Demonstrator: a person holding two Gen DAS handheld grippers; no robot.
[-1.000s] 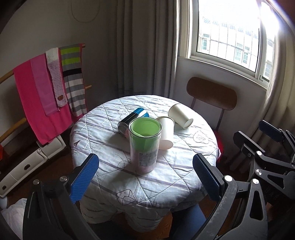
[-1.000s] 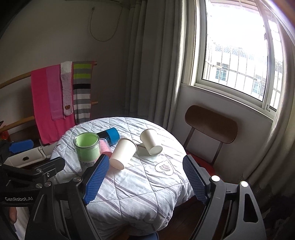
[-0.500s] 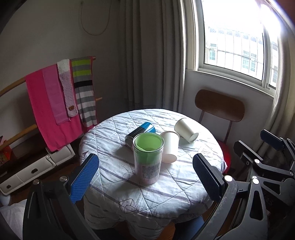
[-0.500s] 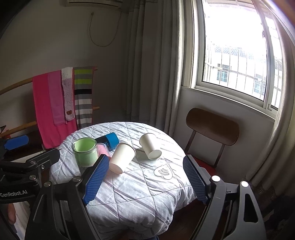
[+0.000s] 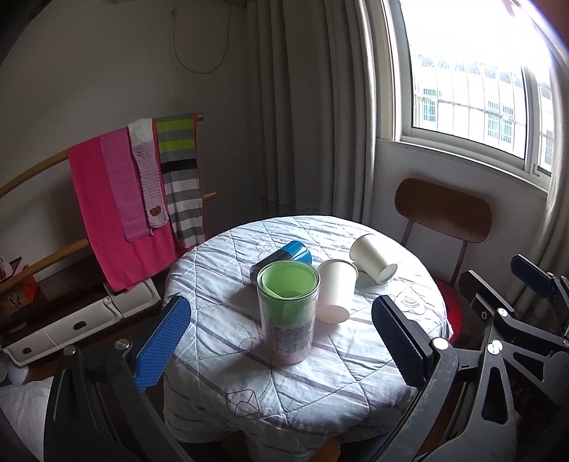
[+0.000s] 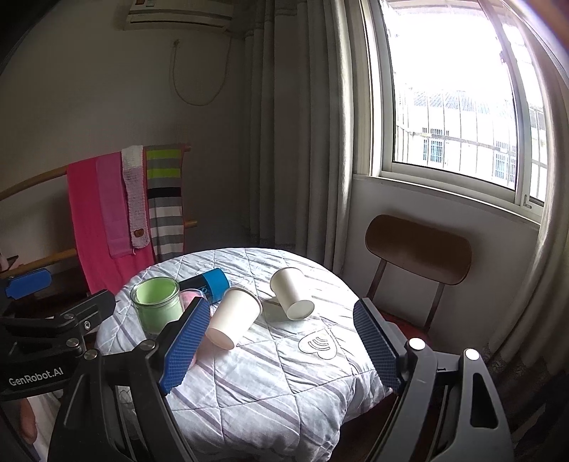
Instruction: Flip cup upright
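Left gripper (image 5: pixel 281 341): jaws spread wide, holding nothing, held short of the round quilted worktop (image 5: pixel 355 383). Right gripper (image 6: pixel 281 341): likewise spread wide and empty. Near paper cup (image 6: pixel 234 317) lies on its side at mid-worktop, mouth toward the cameras. Second paper cup (image 6: pixel 292 293) lies tipped just beyond. Green-lined jar (image 5: pixel 287 312) stands upright beside them; blue canister (image 5: pixel 284 254) lies behind it.

Place: a room in a home
Surface: round surface (image 5: pixel 220 263) under a quilted striped cloth, set near a window
Seat: wooden-backed chair (image 5: pixel 442 209) against the wall
Window: long grey curtains (image 6: pixel 295 124) beside a barred window (image 6: pixel 458 103)
Wall: air conditioner (image 6: pixel 181 16) mounted high
Laundry: pink towels (image 5: pixel 106 206) and a striped scarf (image 5: pixel 181 177) hung on wooden rails
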